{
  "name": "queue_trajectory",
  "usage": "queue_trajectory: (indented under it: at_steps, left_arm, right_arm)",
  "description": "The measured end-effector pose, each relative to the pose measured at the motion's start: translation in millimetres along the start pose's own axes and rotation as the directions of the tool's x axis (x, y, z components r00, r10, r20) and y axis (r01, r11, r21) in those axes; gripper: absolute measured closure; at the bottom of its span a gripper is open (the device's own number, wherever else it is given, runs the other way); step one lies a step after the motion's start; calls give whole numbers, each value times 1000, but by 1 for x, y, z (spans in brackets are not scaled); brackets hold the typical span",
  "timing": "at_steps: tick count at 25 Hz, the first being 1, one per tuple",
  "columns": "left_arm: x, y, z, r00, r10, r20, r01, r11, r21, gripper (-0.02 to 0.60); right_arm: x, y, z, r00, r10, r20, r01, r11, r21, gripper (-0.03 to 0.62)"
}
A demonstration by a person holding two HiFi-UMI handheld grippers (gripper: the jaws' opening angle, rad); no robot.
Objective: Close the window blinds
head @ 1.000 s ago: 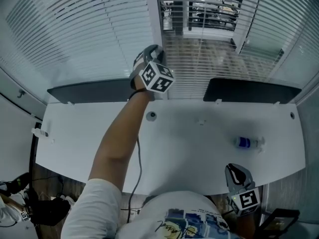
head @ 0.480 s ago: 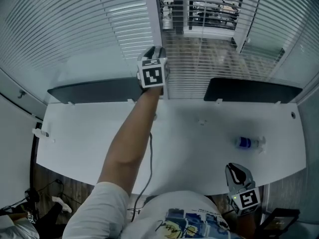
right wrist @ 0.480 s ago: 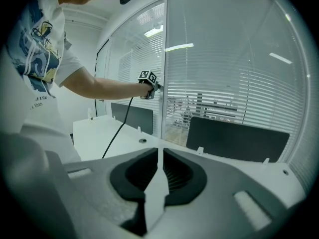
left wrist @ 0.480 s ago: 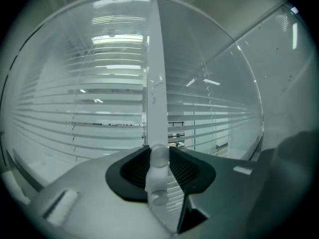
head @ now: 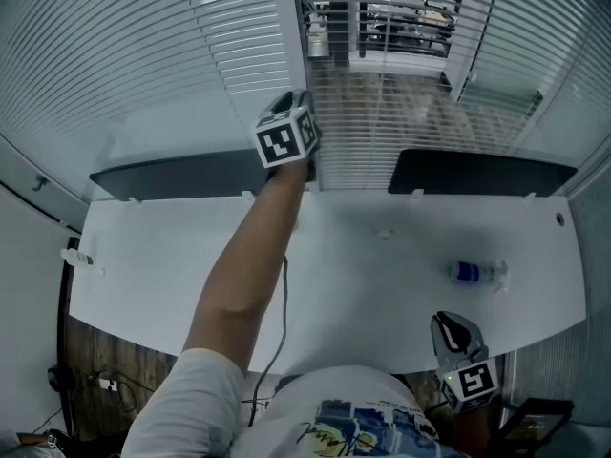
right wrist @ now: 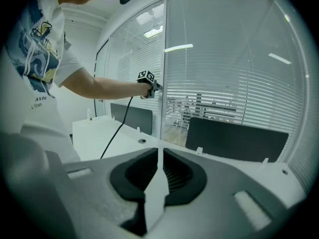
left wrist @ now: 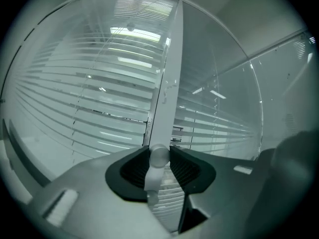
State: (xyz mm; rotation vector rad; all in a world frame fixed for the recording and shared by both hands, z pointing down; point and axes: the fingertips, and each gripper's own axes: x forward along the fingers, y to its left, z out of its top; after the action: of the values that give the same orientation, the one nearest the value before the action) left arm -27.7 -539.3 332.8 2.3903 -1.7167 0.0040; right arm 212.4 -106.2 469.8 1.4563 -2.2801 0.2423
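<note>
- Jaws of left gripper (head: 302, 98) pinch the blind wand (left wrist: 159, 155), right before the slats (head: 115, 55).
- Right gripper (right wrist: 159, 158) pressed together at desk's (head: 363, 294) front edge; bottle (head: 474, 273) sits just beyond.

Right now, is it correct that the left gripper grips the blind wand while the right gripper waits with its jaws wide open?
Not quite: the right gripper view shows the right gripper with jaws closed; the left gripper does grip the blind wand.
</note>
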Motion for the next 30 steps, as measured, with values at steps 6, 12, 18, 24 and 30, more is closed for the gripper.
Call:
queue_trajectory:
  at_steps: [6,12,18,24,30]
  left_arm:
    - [-9,0,2,999,-21,28,20,999,29,422]
    - [-18,-6,5,999,-24,24,13,915,404,422]
    - [-18,-16,-5,998,-43,-46,63,718,693,422]
    - [-6,-10,-11,998,23,-64,50,389,920,422]
    - [5,-14,-19,997,46,-66,62,81,995,422]
  right_arm:
    - [-3,1,-1,1000,-5,7,5,1000,5,572]
    - [-3,3,0,1000,-5,6,5,1000,4,572]
    - [-7,4,-4,1000,-10,4,10,1000,8,572]
    - [-11,4,-11,1000,-8,-13,8,1000,18,572]
    - [-13,2,-11,1000,-15,-21,16,999,29,572]
